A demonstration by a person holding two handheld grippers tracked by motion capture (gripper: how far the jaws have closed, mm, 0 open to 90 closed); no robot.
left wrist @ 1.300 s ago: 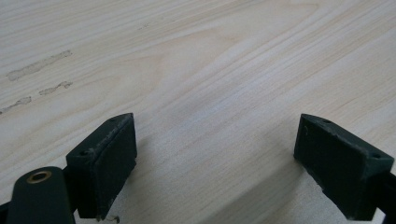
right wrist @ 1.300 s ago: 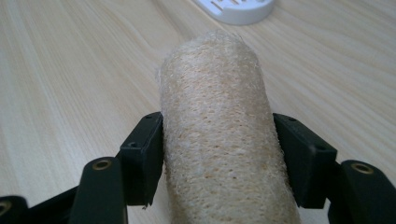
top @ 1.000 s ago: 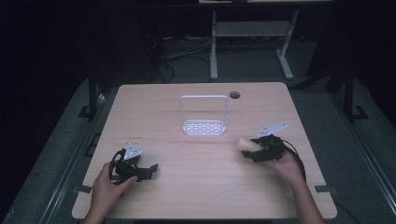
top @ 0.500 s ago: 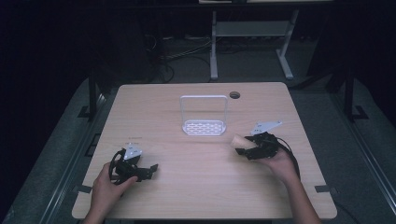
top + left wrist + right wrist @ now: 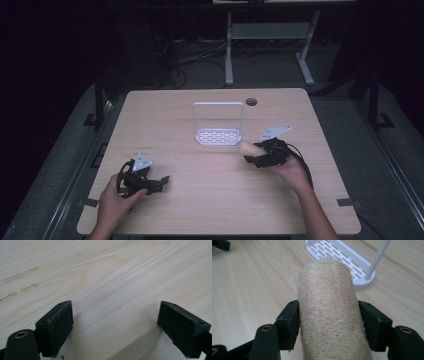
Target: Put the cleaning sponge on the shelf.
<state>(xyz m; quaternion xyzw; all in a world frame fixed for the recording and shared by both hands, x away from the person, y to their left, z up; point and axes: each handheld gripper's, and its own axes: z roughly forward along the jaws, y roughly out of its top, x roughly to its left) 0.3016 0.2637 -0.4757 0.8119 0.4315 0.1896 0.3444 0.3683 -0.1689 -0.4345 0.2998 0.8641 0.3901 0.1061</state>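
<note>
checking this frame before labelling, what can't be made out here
- Loofah: its near end is cut off by the bottom edge of the right gripper view; in the high view it is too small for texture.
- Rack: its far part runs off the top edge of the right gripper view.
- Left hand-held gripper: small and dark in the high view; the person's hand covers its rear.

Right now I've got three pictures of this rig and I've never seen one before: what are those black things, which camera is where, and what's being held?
A person sits at a wooden table, with a hand-held two-jaw gripper in each hand. The high view looks down from above. The other two cameras ride on the grippers, looking along their black jaws. The left gripper rests low, jaws open over bare wood. The right gripper is clamped on a loofah, close to a white rack at mid-table.
</note>
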